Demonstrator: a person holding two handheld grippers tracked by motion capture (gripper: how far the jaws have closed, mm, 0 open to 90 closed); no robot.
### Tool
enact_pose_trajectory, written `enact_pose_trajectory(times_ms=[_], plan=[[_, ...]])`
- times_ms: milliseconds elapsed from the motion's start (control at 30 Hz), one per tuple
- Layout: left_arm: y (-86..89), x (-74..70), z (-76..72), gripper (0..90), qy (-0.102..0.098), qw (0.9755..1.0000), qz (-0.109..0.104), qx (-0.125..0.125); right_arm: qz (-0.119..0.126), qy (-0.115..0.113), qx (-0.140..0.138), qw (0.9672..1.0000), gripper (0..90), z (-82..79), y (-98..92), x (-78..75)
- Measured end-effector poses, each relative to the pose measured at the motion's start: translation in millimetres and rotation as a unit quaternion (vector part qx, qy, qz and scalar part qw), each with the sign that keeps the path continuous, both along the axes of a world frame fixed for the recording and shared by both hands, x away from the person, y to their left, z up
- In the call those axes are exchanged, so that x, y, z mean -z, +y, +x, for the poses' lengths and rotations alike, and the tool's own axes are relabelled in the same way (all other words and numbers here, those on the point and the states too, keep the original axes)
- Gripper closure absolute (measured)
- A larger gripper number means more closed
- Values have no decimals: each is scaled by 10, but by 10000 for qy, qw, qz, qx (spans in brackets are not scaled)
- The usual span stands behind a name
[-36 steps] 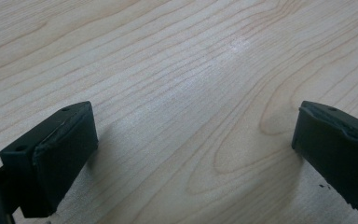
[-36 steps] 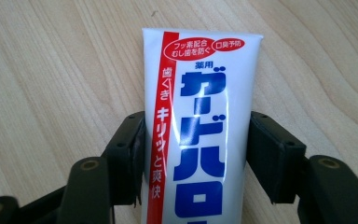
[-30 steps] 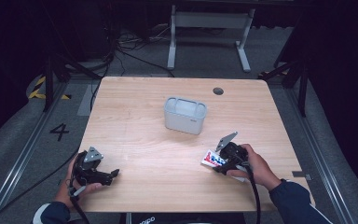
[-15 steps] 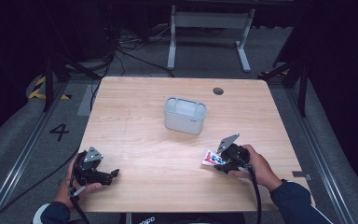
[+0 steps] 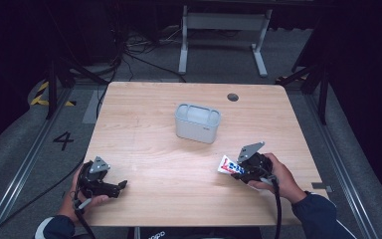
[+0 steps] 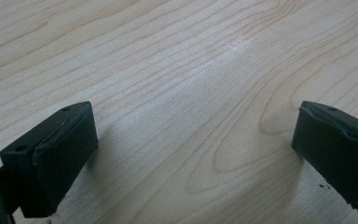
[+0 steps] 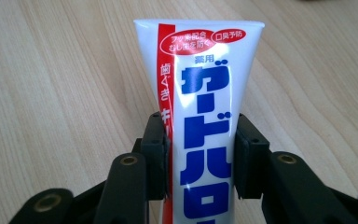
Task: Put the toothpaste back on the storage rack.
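Pale wood of the table carries our work, with dark floor and cables behind it. Our right gripper is clenched on the toothpaste tube: both jaws press its sides near the middle, and the flat crimped end stands out beyond the jaws, over the wood. In the high view the right gripper sits low by the near right part of the table, and the tube sticks out in front of the jaws toward the grey bin, which is well ahead of them and apart from them. Our left gripper has its jaws spread wide with only bare wood between them; in the high view the left gripper rests far from the tube. We judge that the main risk is slipping: the tube is smooth, glossy and soft, so it can slide or turn between the jaws if we swing it fast. If we squeeze harder, the soft body can buckle and paste may push toward the cap, which we cannot see. We also think the long free end ahead of the jaws can hit the bin rim, if the bin is where it goes, and tip the tube out of the grip.
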State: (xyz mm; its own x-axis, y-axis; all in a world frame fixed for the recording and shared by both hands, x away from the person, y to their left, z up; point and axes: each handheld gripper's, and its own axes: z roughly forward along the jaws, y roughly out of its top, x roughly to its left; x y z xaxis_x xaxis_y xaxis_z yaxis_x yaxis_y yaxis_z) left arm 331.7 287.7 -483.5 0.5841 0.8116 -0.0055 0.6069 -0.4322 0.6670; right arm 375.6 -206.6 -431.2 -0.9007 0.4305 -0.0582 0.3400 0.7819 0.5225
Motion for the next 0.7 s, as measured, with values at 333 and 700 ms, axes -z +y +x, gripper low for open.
enact_pose_trajectory(times_ms=[333,700], plan=[[0,0,-1,5,6,10000,-1,-3,392,-388,69,9985,646,-42,-115,-167],[0,0,0,6,7,10000,-2,-3,1149,-990,256,9881,644,-83,-250,-386]])
